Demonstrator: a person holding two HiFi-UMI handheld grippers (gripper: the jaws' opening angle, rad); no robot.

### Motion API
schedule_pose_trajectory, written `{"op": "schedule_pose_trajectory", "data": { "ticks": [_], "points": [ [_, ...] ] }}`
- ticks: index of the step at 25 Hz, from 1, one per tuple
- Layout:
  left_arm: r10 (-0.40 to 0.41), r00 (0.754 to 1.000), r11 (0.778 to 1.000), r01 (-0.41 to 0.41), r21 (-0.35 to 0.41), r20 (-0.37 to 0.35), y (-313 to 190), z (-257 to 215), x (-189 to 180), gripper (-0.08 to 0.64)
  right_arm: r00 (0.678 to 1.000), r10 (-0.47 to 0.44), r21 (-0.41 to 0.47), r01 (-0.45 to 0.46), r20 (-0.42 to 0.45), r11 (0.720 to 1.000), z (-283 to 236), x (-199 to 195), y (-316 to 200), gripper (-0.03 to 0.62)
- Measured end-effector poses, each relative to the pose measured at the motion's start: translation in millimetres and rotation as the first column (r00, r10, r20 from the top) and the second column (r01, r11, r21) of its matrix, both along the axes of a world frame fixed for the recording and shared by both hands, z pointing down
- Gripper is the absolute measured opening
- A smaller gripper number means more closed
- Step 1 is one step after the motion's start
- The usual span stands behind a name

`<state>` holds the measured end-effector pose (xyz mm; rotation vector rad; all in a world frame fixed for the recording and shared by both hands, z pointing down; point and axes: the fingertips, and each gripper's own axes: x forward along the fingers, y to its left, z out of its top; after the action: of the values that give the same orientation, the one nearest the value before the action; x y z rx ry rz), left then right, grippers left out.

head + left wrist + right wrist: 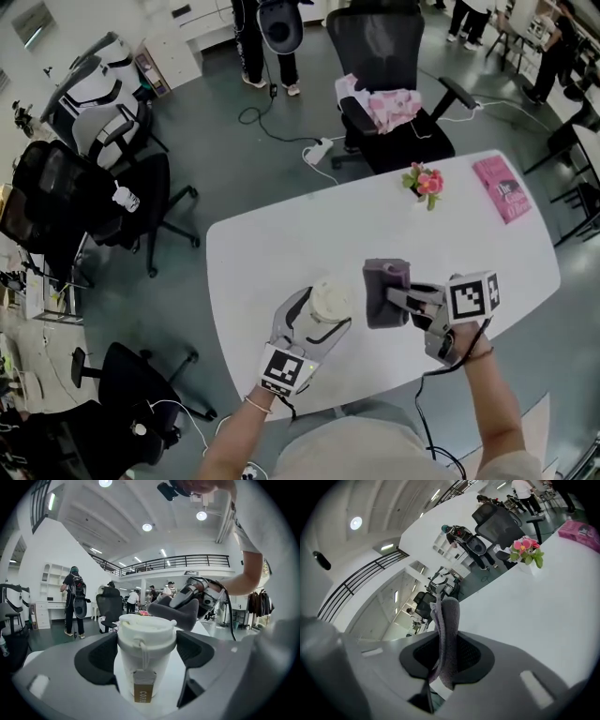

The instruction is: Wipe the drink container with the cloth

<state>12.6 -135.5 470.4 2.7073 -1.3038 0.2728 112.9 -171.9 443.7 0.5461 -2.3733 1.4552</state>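
The drink container is a white lidded cup [330, 301] with a tag hanging on its side. It stands upright between the jaws of my left gripper [323, 316], which is shut on it. In the left gripper view the cup [146, 644] fills the middle, with a jaw on each side of it in the left gripper [146, 652]. My right gripper [397, 301] is shut on a grey-purple cloth [385, 292], held just right of the cup with a narrow gap between them. In the right gripper view the cloth [446, 634] hangs folded, pinched in the right gripper [444, 657].
The white table [281, 253] carries a small pot of pink flowers [424, 182] and a pink book [503, 188] at its far right. Black office chairs stand beyond the table [389, 66] and at the left [103, 202]. People stand at the far end of the room.
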Motion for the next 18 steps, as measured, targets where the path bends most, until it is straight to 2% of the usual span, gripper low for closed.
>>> {"op": "schedule_pose_trajectory", "data": {
  "ticks": [2,7,11,18],
  "points": [
    [0.004,1.0,1.0,-0.004,0.002,-0.001,0,0,0,0.393,0.999,-0.031,-0.003,0.031,-0.024,1.0,2,-3,-4,0.072],
    [0.015,1.0,1.0,-0.015,0.006,0.001,0,0,-1,0.393,0.992,-0.122,-0.023,0.122,-0.008,0.992,8,-15,-10,0.072],
    [0.017,1.0,1.0,-0.017,0.007,-0.004,0,-1,0,0.393,0.987,-0.16,-0.068,0.159,-0.015,0.985,19,-16,-10,0.072],
    [0.017,1.0,1.0,-0.017,0.013,-0.008,0,1,0,0.393,0.973,-0.23,-0.081,0.23,0.019,0.97,29,-28,-8,0.072]
  ]
}}
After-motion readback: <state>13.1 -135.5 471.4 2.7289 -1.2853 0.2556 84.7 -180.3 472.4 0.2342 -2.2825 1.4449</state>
